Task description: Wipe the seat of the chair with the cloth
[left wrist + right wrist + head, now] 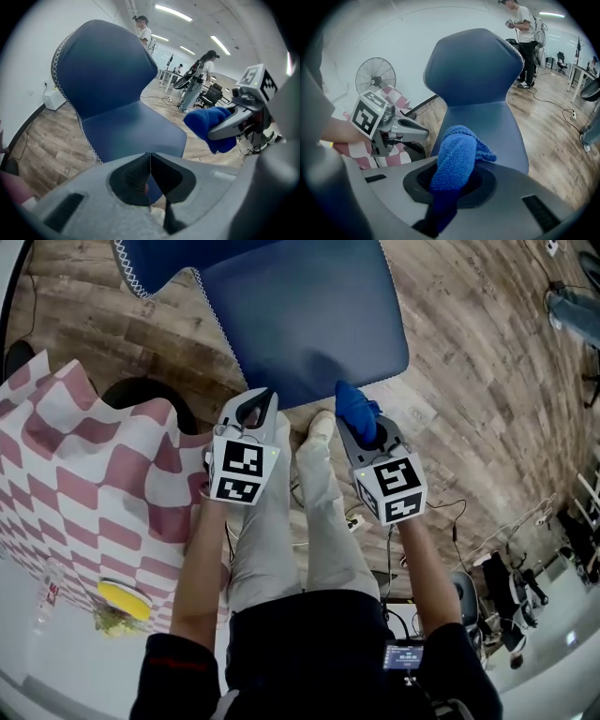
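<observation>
markings: each gripper carries a cube with black-and-white square markers; no lettering on them. a clear bottle [49,596] on the surface at the left has a red label, too small to read. no brand shows on the chair or the cloth.

task item: the blue cloth [356,411] is bunched into a thick roll. the fingers of the right gripper [361,423] are clenched on it. its long axis runs along those fingers, and its free end juts past the fingertips toward the chair's backrest. in the right gripper view the cloth [457,157] rises from between the fingers, over the seat's near half. in the left gripper view the cloth [208,124] hangs beside the seat's front right corner and looks clear of it.

chair: the dark blue seat [309,324] has white zigzag stitching along its edge. its front edge faces the person and its backrest stands on the far side.

left gripper [260,401]: fingers pressed together with nothing between them, tip just at the seat's front edge, pointing down toward it.

surroundings: wood plank floor [469,381]; a red-and-white checked tablecloth [84,474] drapes over the surface at the left.
</observation>
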